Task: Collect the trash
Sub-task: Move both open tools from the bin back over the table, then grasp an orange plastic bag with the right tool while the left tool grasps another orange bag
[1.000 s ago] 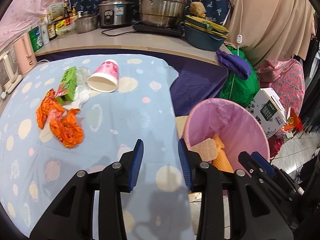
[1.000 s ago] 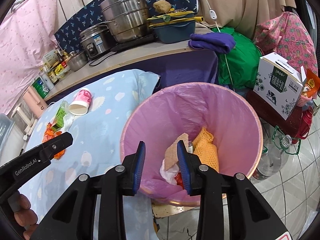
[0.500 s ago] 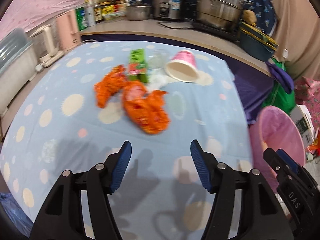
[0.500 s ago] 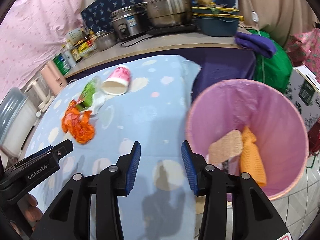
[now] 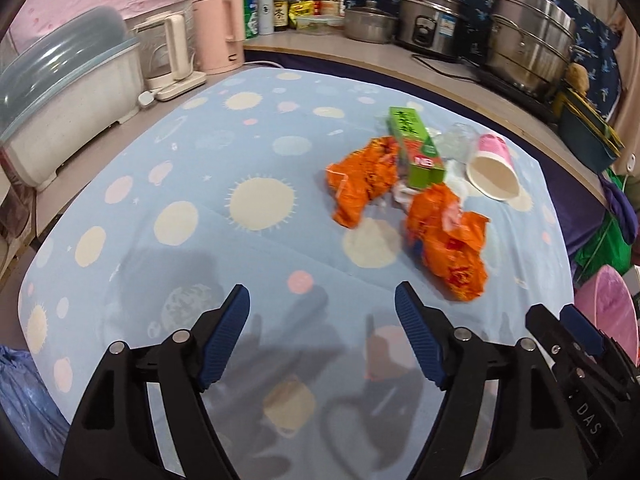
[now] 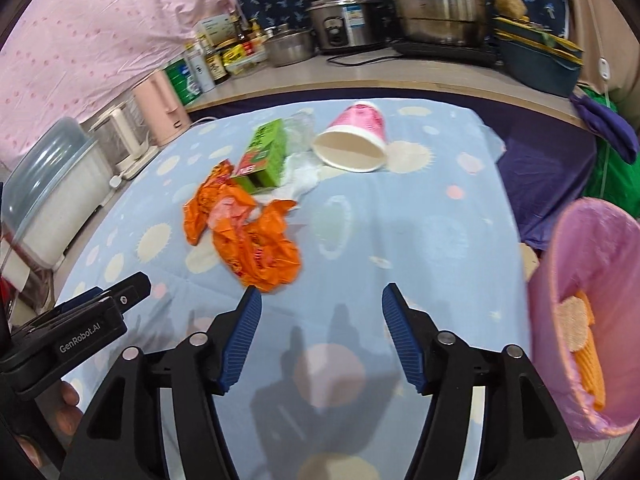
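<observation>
Trash lies in a cluster on the blue dotted tablecloth (image 5: 200,208): crumpled orange wrappers (image 5: 448,240) (image 6: 256,248), a green carton (image 5: 416,148) (image 6: 264,156), clear crumpled plastic (image 6: 300,168), and a pink paper cup (image 5: 492,168) (image 6: 356,140) on its side. A pink-lined trash bin (image 6: 580,280) (image 5: 612,312) stands off the table's right edge with yellow and tan trash inside. My left gripper (image 5: 322,312) is open and empty, above the cloth in front of the wrappers. My right gripper (image 6: 322,308) is open and empty, just near the orange wrapper.
A counter behind holds steel pots (image 6: 436,0), a rice cooker (image 5: 432,28), bottles (image 5: 276,8), pink and white kettles (image 5: 220,36) and a lidded dish box (image 5: 60,92). Green and purple cloth (image 6: 608,140) lies beyond the bin.
Both grippers swung left from over the bin to over the table and opened wider. The trash cluster now lies straight ahead of them.
</observation>
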`<state>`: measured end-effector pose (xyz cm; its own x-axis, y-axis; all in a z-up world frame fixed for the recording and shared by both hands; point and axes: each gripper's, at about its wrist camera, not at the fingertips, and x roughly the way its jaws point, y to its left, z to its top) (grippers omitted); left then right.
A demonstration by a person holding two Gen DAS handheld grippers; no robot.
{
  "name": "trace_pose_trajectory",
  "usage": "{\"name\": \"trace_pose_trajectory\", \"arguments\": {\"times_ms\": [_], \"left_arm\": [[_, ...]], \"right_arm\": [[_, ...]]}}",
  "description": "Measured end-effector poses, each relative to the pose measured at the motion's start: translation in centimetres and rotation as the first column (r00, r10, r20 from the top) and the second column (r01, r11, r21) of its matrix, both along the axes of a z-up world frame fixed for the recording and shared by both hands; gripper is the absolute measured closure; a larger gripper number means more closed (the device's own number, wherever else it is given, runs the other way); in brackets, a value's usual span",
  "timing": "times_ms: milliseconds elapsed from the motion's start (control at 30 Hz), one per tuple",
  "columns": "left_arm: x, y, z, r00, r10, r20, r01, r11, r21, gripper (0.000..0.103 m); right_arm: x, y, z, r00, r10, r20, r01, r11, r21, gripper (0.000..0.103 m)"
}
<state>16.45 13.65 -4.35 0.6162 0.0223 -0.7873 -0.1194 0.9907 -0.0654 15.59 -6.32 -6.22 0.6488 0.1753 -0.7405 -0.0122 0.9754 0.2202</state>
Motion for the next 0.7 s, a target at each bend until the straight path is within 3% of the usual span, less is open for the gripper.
{"name": "trace_pose_trajectory", "arguments": {"times_ms": [333, 567, 700], "left_arm": [[2.5, 2.8, -1.2, 0.999, 0.043, -0.019, -0.044, 0.999, -0.017, 0.031], [4.1, 3.2, -1.6, 0.999, 0.044, -0.021, -0.045, 0.999, -0.018, 0.031], [4.8, 3.1, -1.9, 0.999, 0.042, -0.026, -0.042, 0.999, -0.025, 0.031]], "right_arm": [[4.6, 4.3, -1.7, 0.997, 0.075, -0.031, -0.075, 0.997, -0.005, 0.034], [7.1, 4.9, -2.8, 0.996, 0.074, -0.044, -0.074, 0.997, 0.001, 0.034], [7.4, 4.9, -3.2, 0.996, 0.078, -0.045, -0.078, 0.997, 0.004, 0.049]]}}
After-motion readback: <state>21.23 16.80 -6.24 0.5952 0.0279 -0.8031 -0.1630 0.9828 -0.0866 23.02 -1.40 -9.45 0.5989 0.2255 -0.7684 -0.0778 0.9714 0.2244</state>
